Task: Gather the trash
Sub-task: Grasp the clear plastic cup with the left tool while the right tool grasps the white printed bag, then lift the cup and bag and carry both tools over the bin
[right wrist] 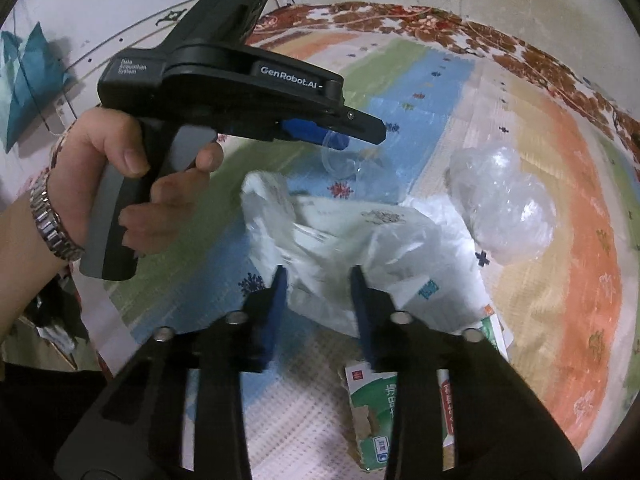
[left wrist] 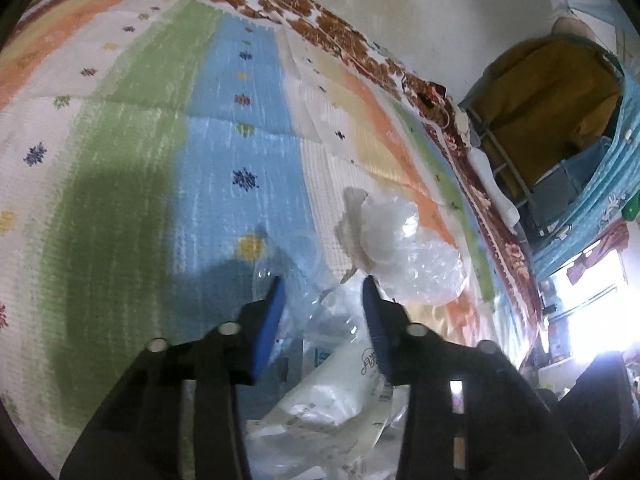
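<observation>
**Two grippers at the rim of a white plastic bag**

While both grippers point down at the striped mat (left wrist: 132, 152), the white plastic bag (right wrist: 360, 240) lies crumpled between them, its long axis running from left gripper to right. The right gripper (right wrist: 318, 270) has its fingers part closed astride the bag's near edge; whether the pads press the film cannot be told. The left gripper (left wrist: 324, 280), held in a hand (right wrist: 132, 184), has its fingers part closed around clear film at the bag's far edge, grip likewise uncertain. A clear crumpled wrapper (right wrist: 504, 204) lies loose beyond the bag, to the right. A green-and-white carton (right wrist: 372, 412) lies just under the right gripper. The bag's contents are hidden.
</observation>
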Available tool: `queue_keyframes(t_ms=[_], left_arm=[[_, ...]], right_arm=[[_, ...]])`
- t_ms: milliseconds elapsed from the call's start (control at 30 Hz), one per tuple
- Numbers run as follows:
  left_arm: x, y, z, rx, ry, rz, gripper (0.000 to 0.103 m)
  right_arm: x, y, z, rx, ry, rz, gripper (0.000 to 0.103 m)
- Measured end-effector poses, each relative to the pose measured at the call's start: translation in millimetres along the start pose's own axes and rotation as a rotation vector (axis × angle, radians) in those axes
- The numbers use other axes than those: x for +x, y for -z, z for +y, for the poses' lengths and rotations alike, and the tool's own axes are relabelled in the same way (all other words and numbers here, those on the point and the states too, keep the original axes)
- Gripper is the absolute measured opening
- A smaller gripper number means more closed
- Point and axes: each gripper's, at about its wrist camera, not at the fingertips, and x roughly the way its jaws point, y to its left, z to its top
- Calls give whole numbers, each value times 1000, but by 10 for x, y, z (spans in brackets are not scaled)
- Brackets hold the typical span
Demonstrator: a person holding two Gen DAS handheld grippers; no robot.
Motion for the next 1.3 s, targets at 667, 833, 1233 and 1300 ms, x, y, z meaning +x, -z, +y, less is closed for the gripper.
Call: queue_keyframes(t_ms=[667,833,1233,1300], left_arm=[[-981,36,-311,41,-175,-118,6],[-1209,115,-433,53,-229,-124,6],[-1646,613,-751,36,-268,-152,6],[-1734,686,-809,32,-266,-166,6]], right_arm=[[-576,3,226,12,134,-100,7],[-787,-4,247,28,147,-123,7],[-1313,176,268,122,142,-167,7],[-1403,214,304,127,141,-177,7]])
